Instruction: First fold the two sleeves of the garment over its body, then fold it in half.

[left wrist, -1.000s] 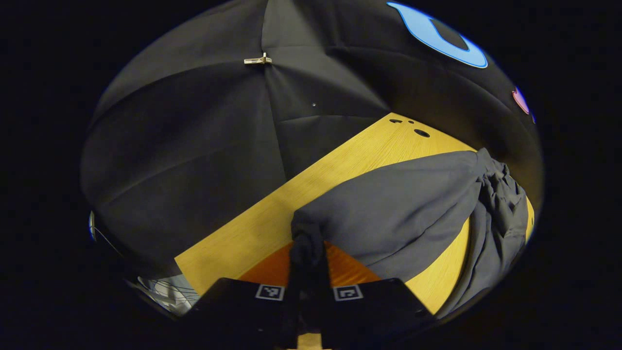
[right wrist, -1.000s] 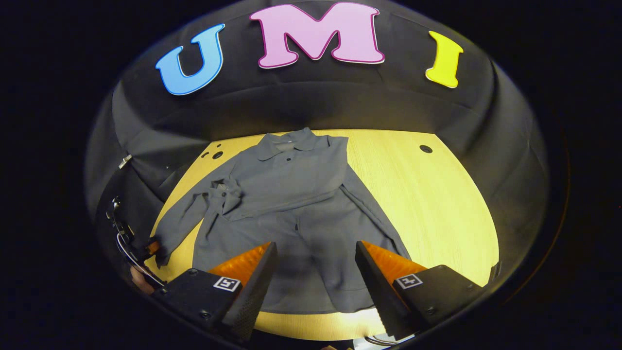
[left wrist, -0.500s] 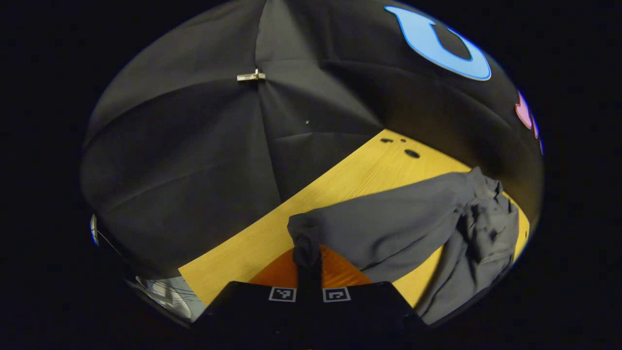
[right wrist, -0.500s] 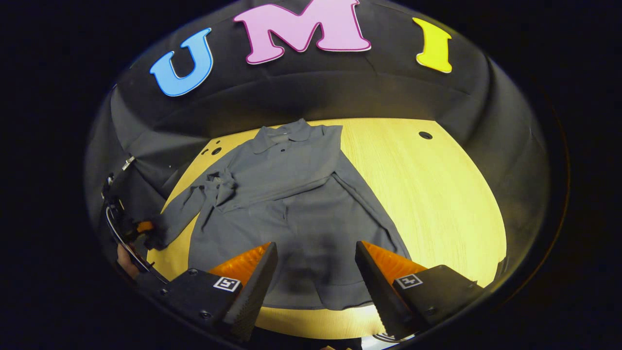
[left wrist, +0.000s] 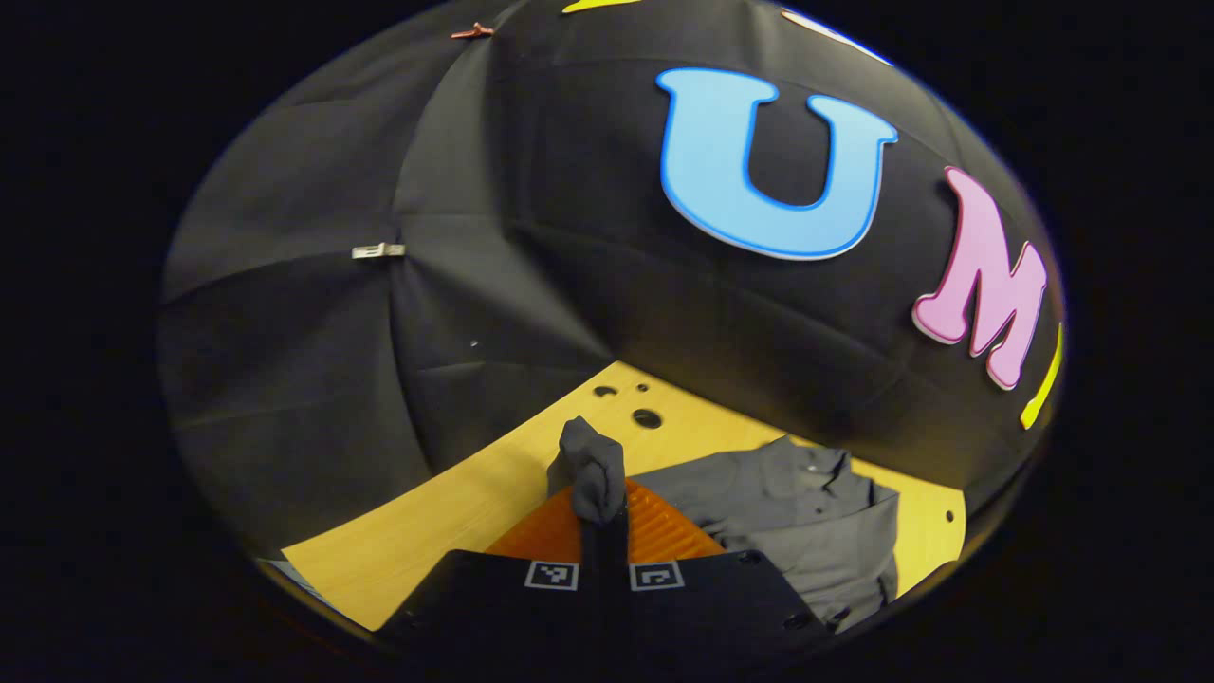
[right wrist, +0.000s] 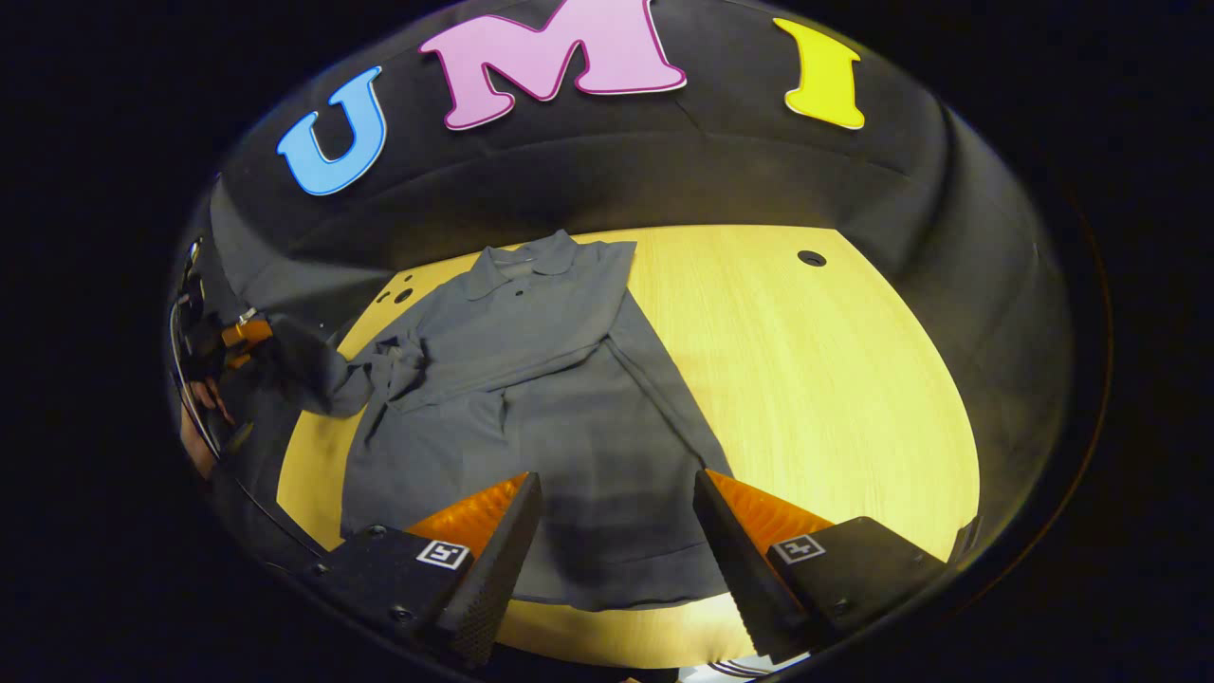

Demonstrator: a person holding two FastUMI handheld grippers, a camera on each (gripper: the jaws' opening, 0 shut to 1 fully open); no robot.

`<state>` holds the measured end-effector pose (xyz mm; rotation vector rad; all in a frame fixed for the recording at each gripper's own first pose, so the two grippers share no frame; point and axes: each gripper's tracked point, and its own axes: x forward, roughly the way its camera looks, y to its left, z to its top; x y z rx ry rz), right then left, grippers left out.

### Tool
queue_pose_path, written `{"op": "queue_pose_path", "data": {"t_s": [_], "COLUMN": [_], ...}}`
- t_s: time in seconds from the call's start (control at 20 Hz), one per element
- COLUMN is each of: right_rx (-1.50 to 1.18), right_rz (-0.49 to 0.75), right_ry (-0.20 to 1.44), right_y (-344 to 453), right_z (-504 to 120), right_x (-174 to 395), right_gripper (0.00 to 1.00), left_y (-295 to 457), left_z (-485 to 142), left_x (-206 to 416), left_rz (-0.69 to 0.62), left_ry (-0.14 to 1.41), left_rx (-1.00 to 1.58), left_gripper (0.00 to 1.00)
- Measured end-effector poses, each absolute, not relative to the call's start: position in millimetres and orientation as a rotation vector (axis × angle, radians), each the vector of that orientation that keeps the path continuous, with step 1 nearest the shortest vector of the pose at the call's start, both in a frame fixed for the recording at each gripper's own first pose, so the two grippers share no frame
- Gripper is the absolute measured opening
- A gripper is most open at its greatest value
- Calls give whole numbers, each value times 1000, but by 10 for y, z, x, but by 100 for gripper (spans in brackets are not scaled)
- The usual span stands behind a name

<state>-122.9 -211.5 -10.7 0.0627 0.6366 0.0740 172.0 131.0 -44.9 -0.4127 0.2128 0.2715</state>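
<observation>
A grey collared shirt lies flat on the yellow table, collar at the far side. One sleeve lies folded across its chest. The other sleeve is raised off the table at the left, its cuff pinched in my left gripper. In the left gripper view, the left gripper is shut on that cuff, which bunches up above the fingertips; the shirt's body lies beyond to the right. My right gripper hovers open over the shirt's lower part, holding nothing.
Cable holes mark the table's far right and far left. A person's hand shows behind the left gripper. The shirt's hem lies close to the table's near edge. Bare wood stretches right of the shirt.
My left gripper has lifted the sleeve cuff up off the table and turned toward the shirt's body. The right gripper stays open, drifting slightly.
</observation>
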Motion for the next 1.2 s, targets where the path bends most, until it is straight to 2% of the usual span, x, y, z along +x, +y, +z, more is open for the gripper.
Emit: {"op": "queue_pose_path", "data": {"t_s": [0.6, 0.8, 1.2], "right_rx": [113, 134, 88], "right_rz": [27, 14, -48], "right_ry": [664, 667, 565], "right_y": [-2744, -2897, -3307], "right_z": [-290, -292, -50], "right_x": [-1422, -1450, -1449], "right_gripper": [99, 99, 99], "left_y": [-1170, -1823, -2651], "left_z": [5, 33, -98], "left_x": [2300, 2453, 2606], "left_rz": [-172, -256, -356], "left_ry": [206, 224, 257], "left_rx": [-317, -291, -233], "left_gripper": [5, 6, 18]}}
